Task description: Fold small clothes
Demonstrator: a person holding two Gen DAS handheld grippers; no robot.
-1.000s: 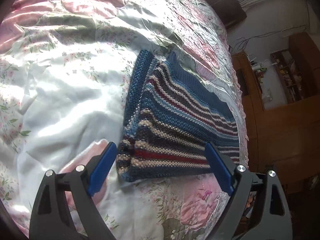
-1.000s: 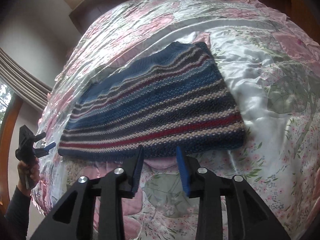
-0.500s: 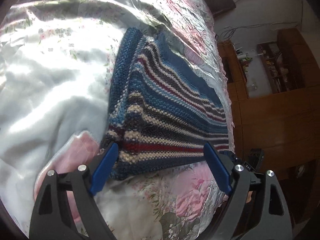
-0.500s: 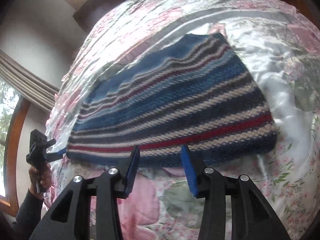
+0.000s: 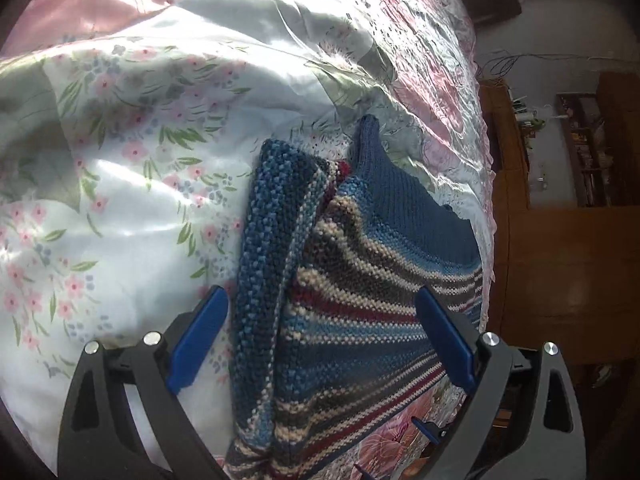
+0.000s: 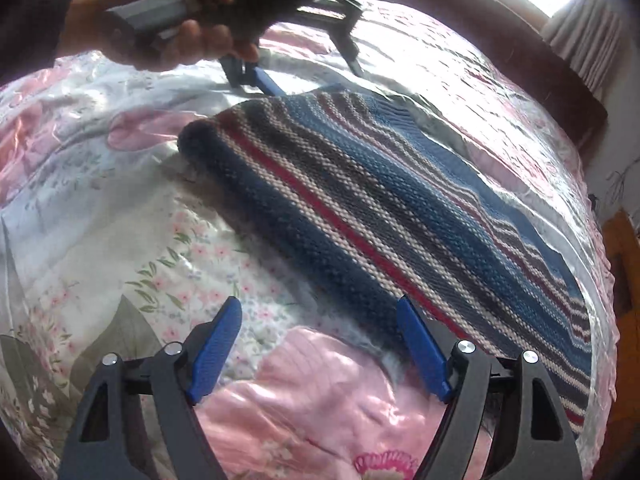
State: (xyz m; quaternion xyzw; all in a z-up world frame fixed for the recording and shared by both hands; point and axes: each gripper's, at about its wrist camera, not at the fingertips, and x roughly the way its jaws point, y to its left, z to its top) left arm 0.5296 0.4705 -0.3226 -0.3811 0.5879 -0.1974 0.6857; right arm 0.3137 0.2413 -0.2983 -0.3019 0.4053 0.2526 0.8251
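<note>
A folded knit garment with blue, cream, grey and red stripes lies flat on the bed. My left gripper is open, and the garment's near end lies between its blue pads. The right wrist view shows the same garment running diagonally from the far left to the near right. There my right gripper is open wide over the quilt, its right pad at the garment's dark blue long edge. At the garment's far end, a hand holds the left gripper.
The bed is covered by a shiny floral quilt in pink, white and green. Its edge drops off just past the garment, beside wooden furniture. A dark headboard and a curtained window lie beyond the bed.
My right gripper has opened from a narrow gap to wide and swung round to the garment's long edge. The left gripper has moved in so the garment's end lies between its fingers.
</note>
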